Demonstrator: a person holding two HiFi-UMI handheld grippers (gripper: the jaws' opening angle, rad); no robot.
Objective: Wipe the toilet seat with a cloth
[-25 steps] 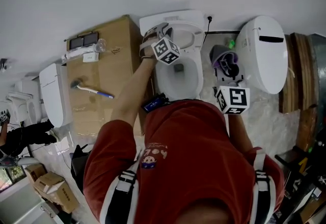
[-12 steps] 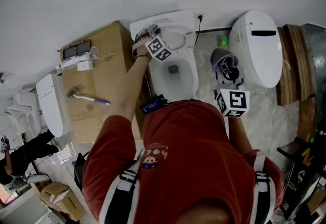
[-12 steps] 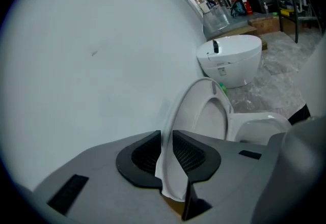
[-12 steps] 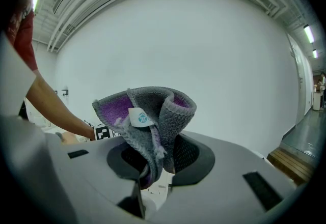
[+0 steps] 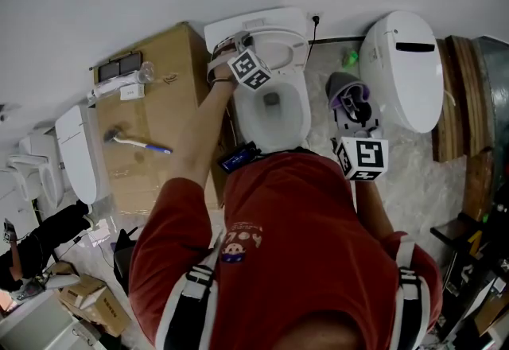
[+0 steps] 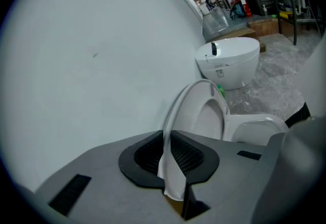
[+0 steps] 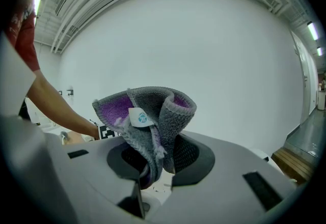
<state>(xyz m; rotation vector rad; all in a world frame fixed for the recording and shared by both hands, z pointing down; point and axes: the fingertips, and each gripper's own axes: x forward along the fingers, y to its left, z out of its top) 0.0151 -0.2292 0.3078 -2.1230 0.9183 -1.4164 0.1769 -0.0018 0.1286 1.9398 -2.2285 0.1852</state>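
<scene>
The white toilet (image 5: 298, 114) stands open with its toilet seat (image 5: 290, 50) raised against the tank. My left gripper (image 5: 248, 46) is at the seat's left edge. In the left gripper view the thin white toilet seat (image 6: 196, 103) rim runs between the two black pads, and my left gripper (image 6: 170, 159) pinches it; its jaws have just been closing. To the right of the bowl, my right gripper (image 5: 354, 116) is held apart from the toilet, shut on a bunched grey and purple cloth (image 5: 350, 94). The cloth (image 7: 147, 116) stands up out of my right gripper (image 7: 158, 159).
A second white toilet (image 5: 402, 74) stands to the right, with wooden pallets (image 5: 469, 118) beyond it. Left of the open toilet is a cardboard box (image 5: 159, 118) with a brush (image 5: 139, 141) on it, then another toilet (image 5: 79, 153). A person (image 5: 40, 241) crouches at lower left.
The left gripper stays at the raised seat's edge while the head view shifts slightly. The right gripper with the cloth holds still.
</scene>
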